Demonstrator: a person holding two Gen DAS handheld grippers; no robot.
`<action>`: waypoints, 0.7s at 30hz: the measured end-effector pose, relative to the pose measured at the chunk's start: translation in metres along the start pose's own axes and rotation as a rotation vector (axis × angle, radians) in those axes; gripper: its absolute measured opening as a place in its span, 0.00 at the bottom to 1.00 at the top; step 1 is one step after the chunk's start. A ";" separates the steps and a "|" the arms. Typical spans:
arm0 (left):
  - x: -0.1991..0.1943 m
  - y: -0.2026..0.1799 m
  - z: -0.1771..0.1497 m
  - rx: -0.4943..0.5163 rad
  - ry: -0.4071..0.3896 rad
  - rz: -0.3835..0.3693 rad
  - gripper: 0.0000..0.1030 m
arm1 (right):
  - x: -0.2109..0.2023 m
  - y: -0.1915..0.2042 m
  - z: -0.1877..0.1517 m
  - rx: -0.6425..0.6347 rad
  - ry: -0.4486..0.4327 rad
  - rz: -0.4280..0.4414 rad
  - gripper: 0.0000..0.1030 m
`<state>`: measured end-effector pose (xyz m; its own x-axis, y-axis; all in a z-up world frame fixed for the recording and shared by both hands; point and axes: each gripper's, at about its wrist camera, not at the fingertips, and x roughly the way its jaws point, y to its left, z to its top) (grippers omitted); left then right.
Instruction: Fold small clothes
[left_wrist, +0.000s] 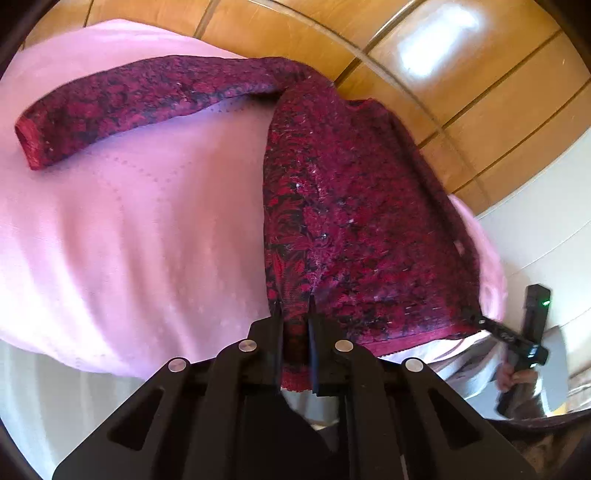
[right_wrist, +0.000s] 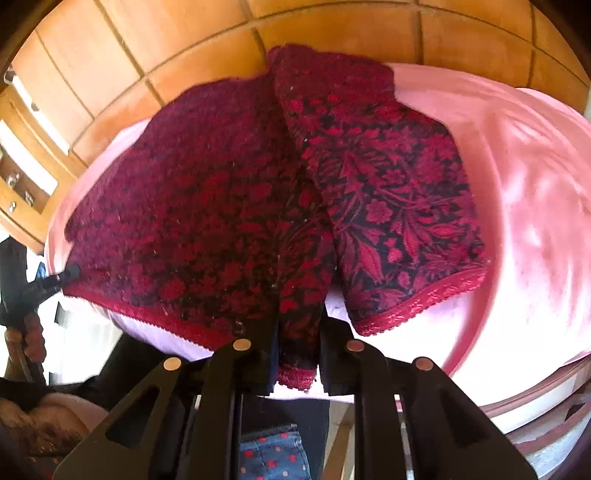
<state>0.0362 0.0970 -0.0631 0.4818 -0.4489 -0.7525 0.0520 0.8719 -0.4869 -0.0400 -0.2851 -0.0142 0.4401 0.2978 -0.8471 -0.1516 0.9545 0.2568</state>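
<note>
A dark red knitted sweater (left_wrist: 362, 229) with a floral pattern lies on a pink cloth (left_wrist: 129, 240). One sleeve (left_wrist: 129, 107) stretches out to the left in the left wrist view. My left gripper (left_wrist: 295, 306) is shut on the sweater's red hem at its near left corner. In the right wrist view the sweater (right_wrist: 207, 206) has its other sleeve (right_wrist: 391, 206) folded over the body. My right gripper (right_wrist: 298, 321) is shut on the hem at the opposite corner. Each gripper shows in the other's view: the right gripper (left_wrist: 476, 319), the left gripper (right_wrist: 72, 273).
The pink cloth (right_wrist: 524, 221) covers a rounded table with bare room on both sides of the sweater. A brown tiled floor (left_wrist: 480, 92) lies beyond. A wooden cabinet (right_wrist: 22, 177) stands far left. A blue dotted garment (right_wrist: 273, 454) shows below the table edge. A hand (left_wrist: 517, 376) holds the right gripper's grip.
</note>
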 end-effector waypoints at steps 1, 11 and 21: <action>0.003 -0.004 0.001 0.020 0.009 0.032 0.11 | 0.004 0.003 0.000 -0.013 0.009 -0.008 0.15; -0.027 -0.036 0.024 0.126 -0.230 0.158 0.64 | -0.032 -0.017 0.010 0.089 -0.101 -0.045 0.46; 0.047 -0.096 0.059 0.322 -0.220 0.157 0.74 | -0.008 -0.024 0.034 0.066 -0.196 -0.355 0.57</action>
<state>0.1056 0.0034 -0.0258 0.6793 -0.2833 -0.6769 0.2165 0.9588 -0.1840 -0.0096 -0.3103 0.0023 0.6162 -0.0593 -0.7854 0.0944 0.9955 -0.0011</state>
